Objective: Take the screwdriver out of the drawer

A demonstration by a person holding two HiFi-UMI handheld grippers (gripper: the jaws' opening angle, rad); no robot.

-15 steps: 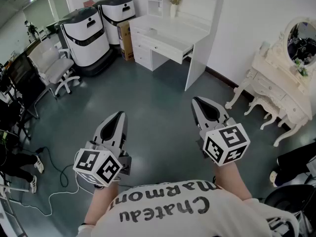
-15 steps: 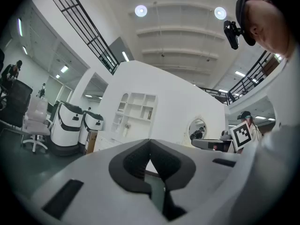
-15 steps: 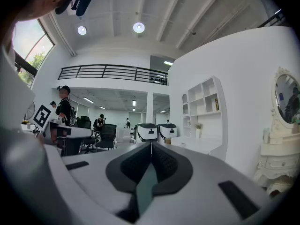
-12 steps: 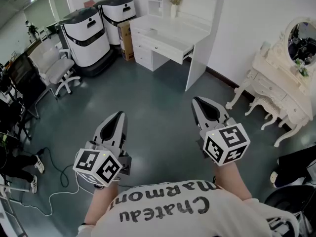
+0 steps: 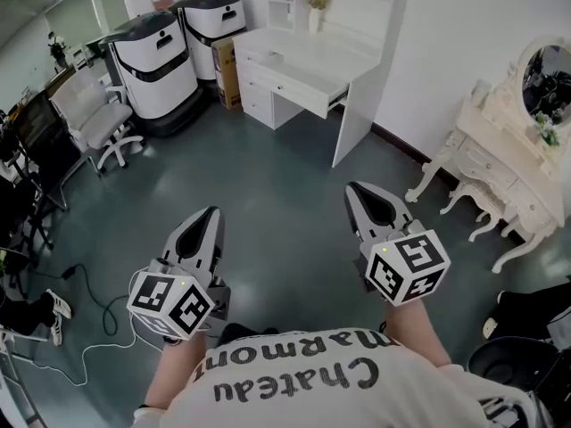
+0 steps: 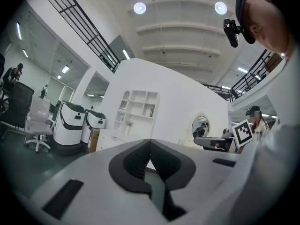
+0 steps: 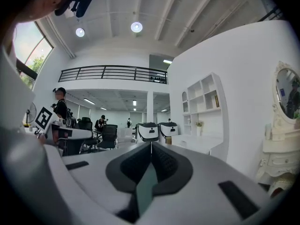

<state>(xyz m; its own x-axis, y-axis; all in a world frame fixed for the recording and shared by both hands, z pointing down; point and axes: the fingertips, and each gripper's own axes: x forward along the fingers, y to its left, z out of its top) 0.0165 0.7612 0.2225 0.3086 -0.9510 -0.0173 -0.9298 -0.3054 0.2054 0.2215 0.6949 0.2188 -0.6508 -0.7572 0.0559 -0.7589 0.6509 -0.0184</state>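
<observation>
A white desk (image 5: 303,56) stands across the room, with one drawer (image 5: 299,86) pulled partly open below its top. No screwdriver shows in any view. My left gripper (image 5: 212,212) is held level over the grey floor, far short of the desk, its jaws closed tip to tip with nothing between them. To its right my right gripper (image 5: 355,188) is also held level, shut and empty. In the left gripper view the left gripper (image 6: 150,142) points at the desk (image 6: 117,135). In the right gripper view the right gripper (image 7: 151,144) points toward the white desk (image 7: 201,142).
Two large white and black machines (image 5: 161,61) stand left of the desk, with a cardboard box (image 5: 227,74) between. A white office chair (image 5: 98,119) and a cable (image 5: 98,328) lie at the left. A cream dressing table (image 5: 508,168) with an oval mirror (image 5: 544,69) stands at the right.
The view has shifted slightly: both grippers sit a little lower in the head view and the room has slid a bit. Both stay shut and empty.
</observation>
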